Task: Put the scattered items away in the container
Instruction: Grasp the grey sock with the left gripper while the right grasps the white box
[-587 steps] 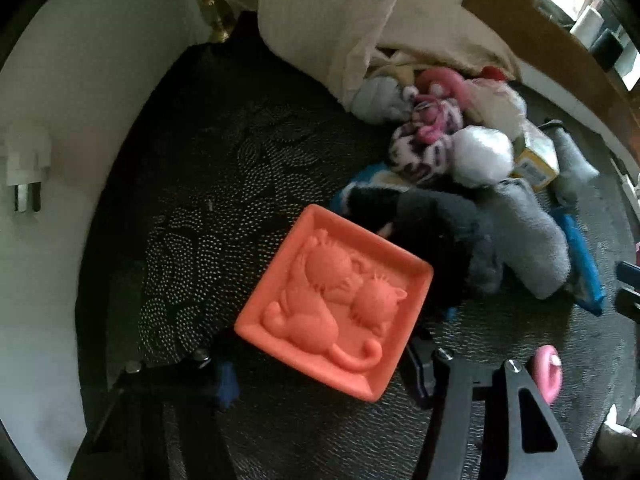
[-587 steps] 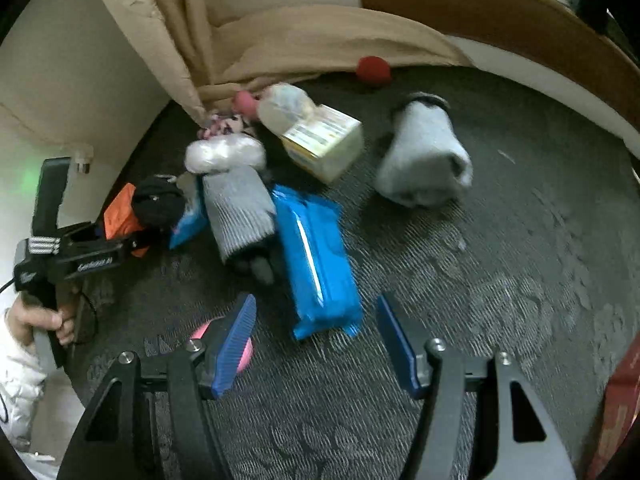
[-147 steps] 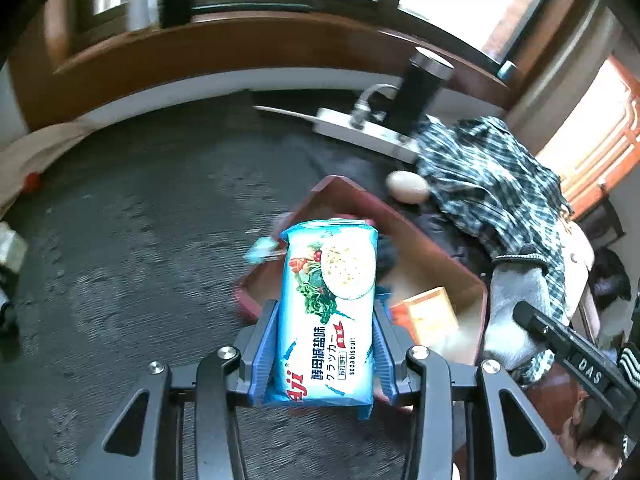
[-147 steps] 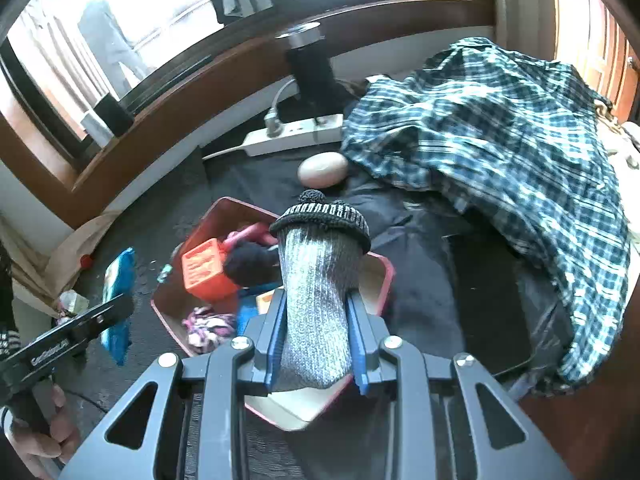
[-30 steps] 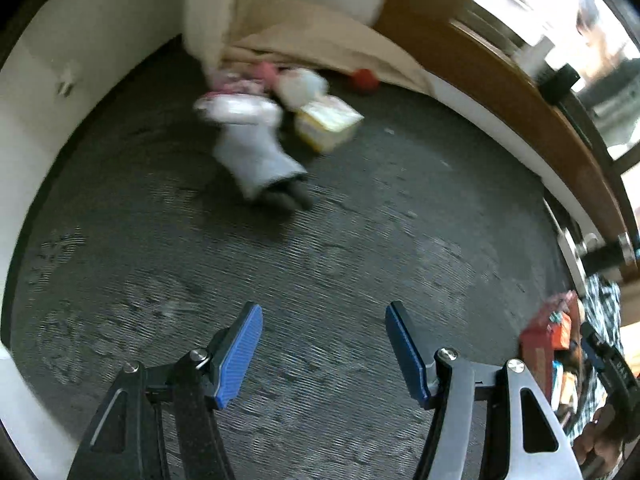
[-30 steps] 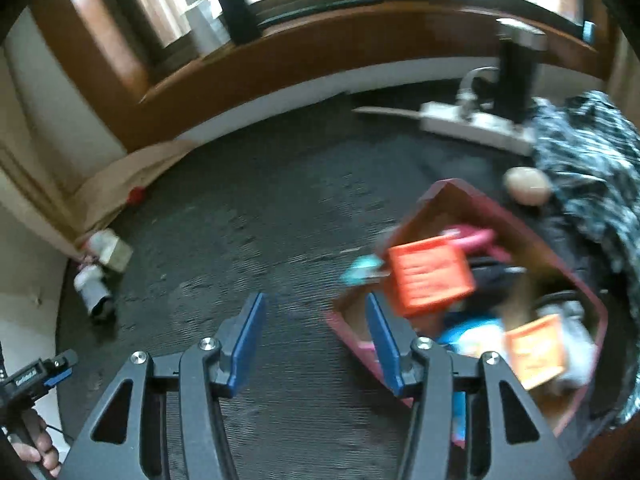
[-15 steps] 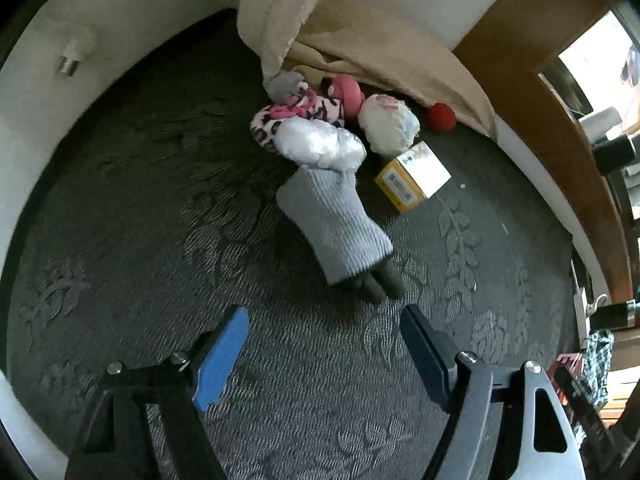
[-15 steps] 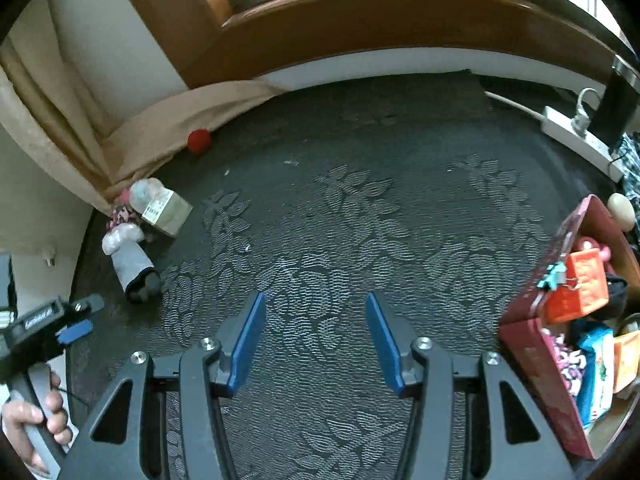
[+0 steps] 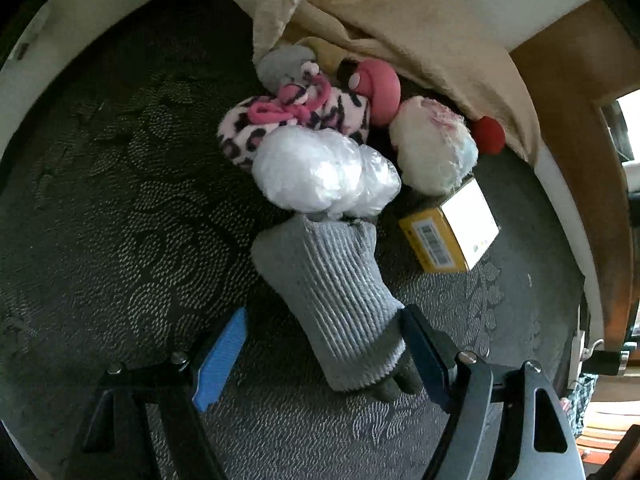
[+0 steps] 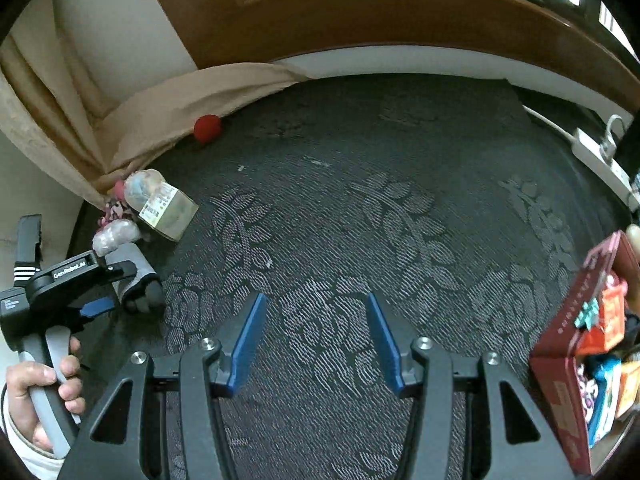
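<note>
A grey ribbed glove (image 9: 332, 300) with dark fingertips lies on the dark patterned carpet. My left gripper (image 9: 320, 344) is open, its blue pads on either side of the glove's cuff end; the right pad looks close to or touching it. Behind the glove lie a white plastic bundle (image 9: 320, 172), a pink leopard plush (image 9: 288, 120), a pale fluffy ball (image 9: 432, 152), a yellow box (image 9: 452, 228) and a red ball (image 9: 488, 136). My right gripper (image 10: 316, 336) is open and empty over bare carpet. The dark red container (image 10: 568, 360), holding several items, sits at the far right.
A beige curtain (image 9: 400, 32) hangs over the pile by the wall. A white power strip (image 10: 600, 164) lies at the back right under the wooden sill. The person's hand holds the left gripper's handle (image 10: 44, 384) at the lower left.
My left gripper has moved in close to the pile and now straddles the grey glove. My right gripper has swung left, so the container has slid to the view's right edge.
</note>
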Tool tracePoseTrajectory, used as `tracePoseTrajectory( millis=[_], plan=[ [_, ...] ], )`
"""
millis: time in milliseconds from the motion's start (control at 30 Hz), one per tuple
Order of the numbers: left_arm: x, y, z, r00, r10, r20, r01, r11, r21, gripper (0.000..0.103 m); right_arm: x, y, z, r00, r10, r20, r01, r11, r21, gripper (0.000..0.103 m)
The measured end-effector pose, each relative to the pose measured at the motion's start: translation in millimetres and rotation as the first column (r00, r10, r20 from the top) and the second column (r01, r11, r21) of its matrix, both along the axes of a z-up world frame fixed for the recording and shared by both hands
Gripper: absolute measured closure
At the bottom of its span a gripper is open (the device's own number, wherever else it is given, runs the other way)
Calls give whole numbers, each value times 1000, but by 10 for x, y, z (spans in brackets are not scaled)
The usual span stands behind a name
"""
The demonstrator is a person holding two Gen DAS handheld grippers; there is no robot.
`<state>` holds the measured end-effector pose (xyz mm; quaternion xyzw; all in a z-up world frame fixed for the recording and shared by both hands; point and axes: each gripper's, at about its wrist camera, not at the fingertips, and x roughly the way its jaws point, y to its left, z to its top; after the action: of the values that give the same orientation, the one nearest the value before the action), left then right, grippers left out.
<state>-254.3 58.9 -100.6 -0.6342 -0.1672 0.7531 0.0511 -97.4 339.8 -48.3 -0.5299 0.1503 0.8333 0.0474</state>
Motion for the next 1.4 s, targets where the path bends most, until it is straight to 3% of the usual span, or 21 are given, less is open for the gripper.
tracePoseTrajectory(
  millis=[200,233,267,533,667,767,967,1167,1200,1267,1300,1400],
  plan=[
    [49,86,21,998,-24,-56,21,999,-49,23,-321,-202,-2,997,75,-14,-75,997,3,47],
    [65,107,29,997,-35,-67,31,998,-57,30,-390,-254,-3,995,95,-20,-95,995,2,47],
    [78,121,39,996,-45,-71,41,998,-55,43,-457,-306,-5,993,116,-26,-116,993,0,47],
    [215,63,151,991,-108,-75,107,994,-23,61,-947,-727,-79,950,303,-74,-307,951,-45,47],
    [282,-51,171,992,-102,-75,100,994,-38,61,-1172,-948,-125,910,404,-88,-409,911,-54,47],
    [322,-85,187,992,-100,-72,97,995,-36,61,-1315,-1125,-180,874,478,-90,-483,874,-46,37],
    [404,-135,226,993,-97,-65,95,995,-32,61,-1480,-1386,-295,815,577,-60,-579,815,-18,33],
    [509,-150,241,994,-92,-59,90,995,-37,61,-1577,-1513,-527,801,599,6,-599,800,33,33],
    [530,-146,255,994,-92,-61,90,995,-38,61,-1586,-1522,-564,801,598,16,-598,801,36,35],
    [572,-135,283,993,-94,-66,91,995,-39,61,-1558,-1484,-587,813,582,21,-582,813,17,55],
    [594,-126,299,993,-95,-69,92,995,-40,61,-1541,-1465,-594,818,574,23,-575,818,8,60],
    [676,-76,376,991,-105,-85,101,994,-42,61,-1430,-1382,-529,830,558,20,-558,830,-5,87]
  ],
)
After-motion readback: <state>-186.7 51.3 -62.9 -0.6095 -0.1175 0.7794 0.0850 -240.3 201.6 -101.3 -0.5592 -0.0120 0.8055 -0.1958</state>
